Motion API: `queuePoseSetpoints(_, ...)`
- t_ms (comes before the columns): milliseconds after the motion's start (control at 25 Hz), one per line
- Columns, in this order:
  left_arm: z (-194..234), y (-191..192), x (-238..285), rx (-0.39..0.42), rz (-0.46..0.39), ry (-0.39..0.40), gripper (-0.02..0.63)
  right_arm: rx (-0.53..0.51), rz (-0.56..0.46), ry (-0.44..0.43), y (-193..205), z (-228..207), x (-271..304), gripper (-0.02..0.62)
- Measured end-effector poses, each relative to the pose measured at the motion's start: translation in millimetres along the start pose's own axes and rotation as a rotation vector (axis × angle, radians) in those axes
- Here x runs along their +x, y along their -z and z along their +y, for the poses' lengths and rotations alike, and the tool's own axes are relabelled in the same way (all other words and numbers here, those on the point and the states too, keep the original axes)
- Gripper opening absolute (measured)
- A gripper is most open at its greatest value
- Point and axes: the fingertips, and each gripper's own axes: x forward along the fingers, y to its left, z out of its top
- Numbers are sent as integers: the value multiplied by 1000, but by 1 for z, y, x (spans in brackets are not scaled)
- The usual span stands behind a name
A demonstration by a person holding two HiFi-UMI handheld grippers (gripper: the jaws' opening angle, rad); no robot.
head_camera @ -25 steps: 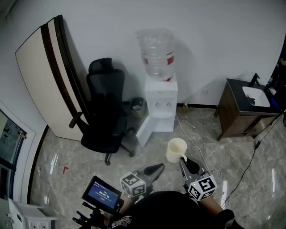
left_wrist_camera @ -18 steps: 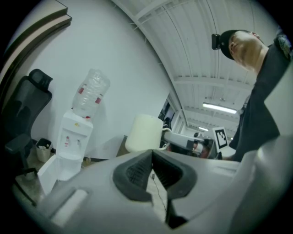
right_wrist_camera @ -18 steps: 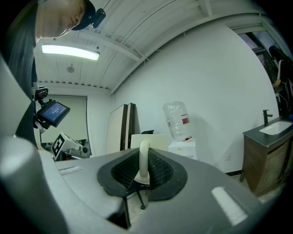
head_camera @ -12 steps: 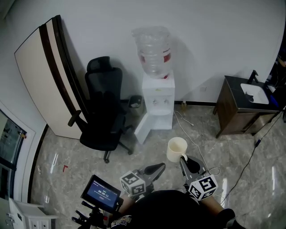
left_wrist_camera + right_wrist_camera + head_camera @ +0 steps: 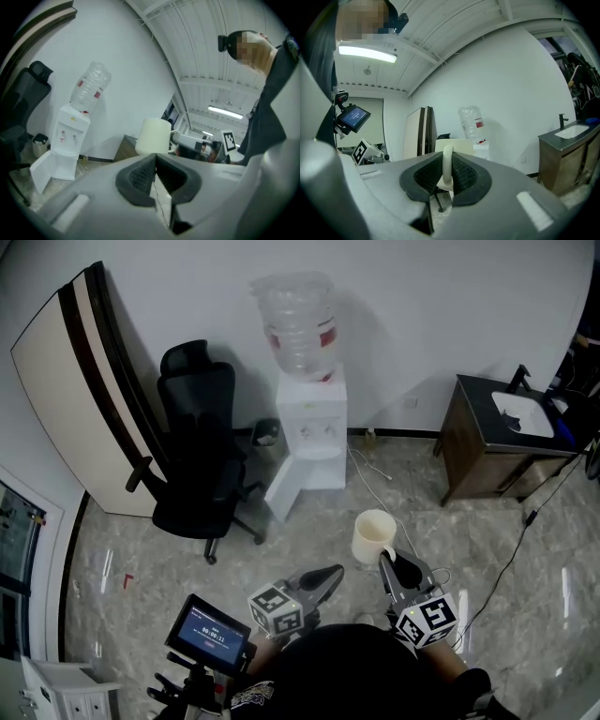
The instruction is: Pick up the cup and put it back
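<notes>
A cream cup (image 5: pixel 372 535) hangs in the air above the floor, upright, held by its handle (image 5: pixel 447 165). My right gripper (image 5: pixel 391 565) is shut on that handle, its black pads (image 5: pixel 463 174) pressing it from both sides. The same cup (image 5: pixel 153 136) shows past my left gripper in the left gripper view. My left gripper (image 5: pixel 332 574) floats to the cup's left, apart from it, jaws shut with nothing between them (image 5: pixel 155 161). Both grippers point level.
A white water dispenser (image 5: pixel 308 442) with a clear bottle stands against the far wall, its lower door ajar. A black office chair (image 5: pixel 195 456) is to its left, a dark cabinet with a sink (image 5: pixel 500 442) at right. A cable (image 5: pixel 377 490) lies on the marble floor.
Both grippers and the cup have moved across the room toward the dispenser side; the chair, dispenser and cabinet have shifted left and up in the head view. The grip on the handle is unchanged.
</notes>
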Motion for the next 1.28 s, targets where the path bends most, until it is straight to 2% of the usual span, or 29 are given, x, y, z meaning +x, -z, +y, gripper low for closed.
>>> queuePoseSetpoints(200,-8,0,33,-6,2,-27,5,10,-24,0,-13,-36,-16,44)
queuePoseSetpoints(600,-17,27,85,-42,34,-59,5,62,25,-27,5,-89,-25,43)
queuePoseSetpoints(760,9,18,86,-80,14,-111,5,56,35,-41,4,-103,-3,43)
queuePoseSetpoints(960,53,4,85,-96,-11,-131,5,39,50,-25,5,-117,37,43)
queuePoseSetpoints(1280,145,-50,102,-145,-39,-64,5,-25,60,26,-29,-125,131,43)
